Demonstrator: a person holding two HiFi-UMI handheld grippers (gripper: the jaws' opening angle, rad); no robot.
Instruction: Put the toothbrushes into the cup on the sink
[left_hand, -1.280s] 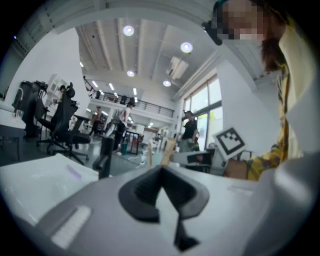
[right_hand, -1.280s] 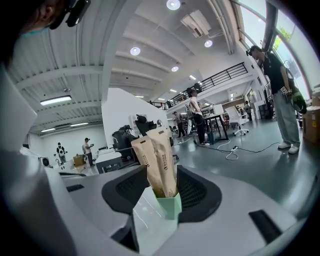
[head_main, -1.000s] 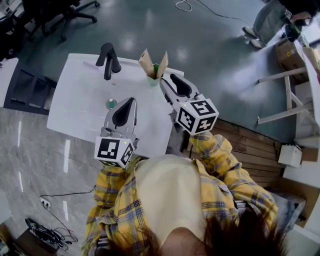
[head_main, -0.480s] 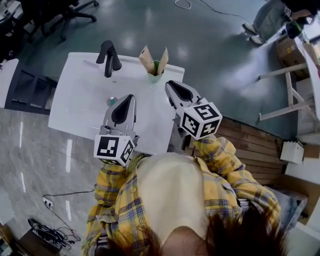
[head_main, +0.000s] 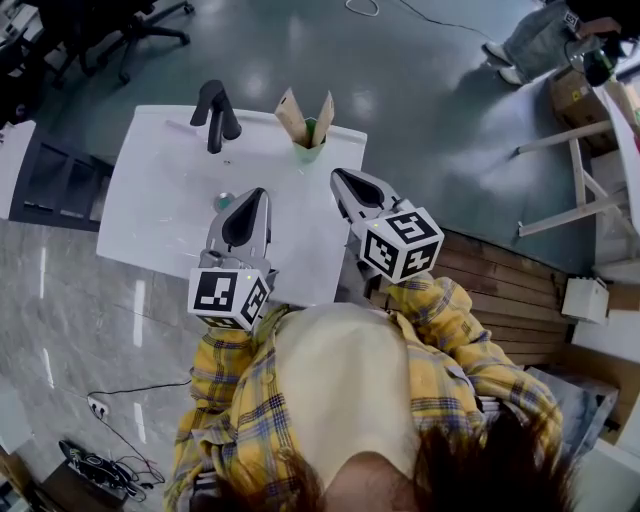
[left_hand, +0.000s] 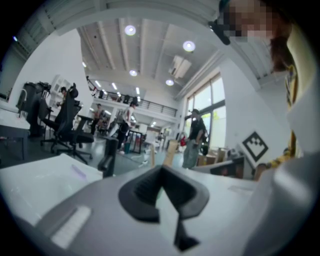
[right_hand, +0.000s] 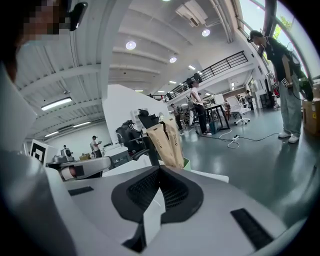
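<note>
Head view: packaged toothbrushes (head_main: 294, 116) hide the cup (head_main: 309, 153) (only green rim shows)

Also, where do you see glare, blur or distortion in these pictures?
Head view: pale glare patches on the glossy floor. Left gripper view: fisheye bending, dark corners, blurred near foreground. Right gripper view: the same bending; ceiling lamps bloom.

— What sort of room is it?
— A big open hall: glossy grey-green floor (head_main: 430, 110), black office chairs (head_main: 140, 30) far off, round ceiling lights (right_hand: 130, 45).
— Any windows?
— Tall windows (left_hand: 216, 97) along one wall; wooden boards (head_main: 505, 295) cover part of the floor.
</note>
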